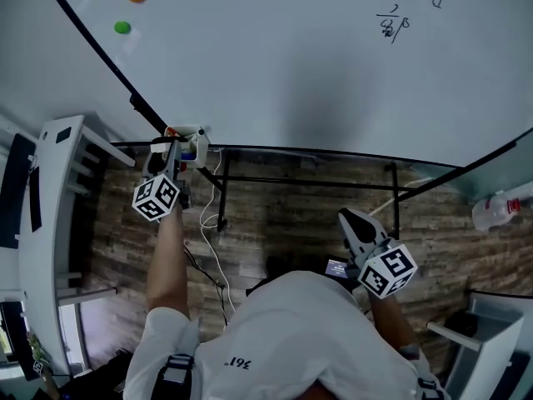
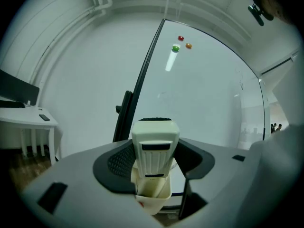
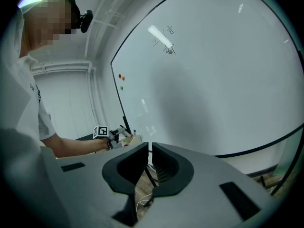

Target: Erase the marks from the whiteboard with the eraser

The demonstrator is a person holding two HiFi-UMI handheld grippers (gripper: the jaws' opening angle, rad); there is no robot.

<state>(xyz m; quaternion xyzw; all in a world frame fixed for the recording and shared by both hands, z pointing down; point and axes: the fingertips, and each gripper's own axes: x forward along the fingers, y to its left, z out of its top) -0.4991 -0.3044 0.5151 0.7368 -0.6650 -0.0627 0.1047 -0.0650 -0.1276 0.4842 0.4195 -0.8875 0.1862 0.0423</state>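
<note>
The whiteboard [image 1: 275,65] fills the upper head view, with black written marks [image 1: 408,11] at its top right, also marks [image 3: 166,39] in the right gripper view. My left gripper [image 1: 179,144] is at the board's lower left corner, shut on a cream-white eraser [image 2: 154,144] that stands upright between its pads. A cream holder [image 2: 152,194] sits just below the eraser. My right gripper [image 1: 360,223] hangs low to the right, away from the board. Its jaws stand shut with nothing between them, right gripper [image 3: 149,151].
Red, orange and green magnets [image 1: 122,27] stick to the board's top left. A white desk [image 1: 50,223] stands at the left, a spray bottle [image 1: 500,211] at the right. The board's black stand [image 1: 308,180] and a white cable [image 1: 212,248] are over the wooden floor.
</note>
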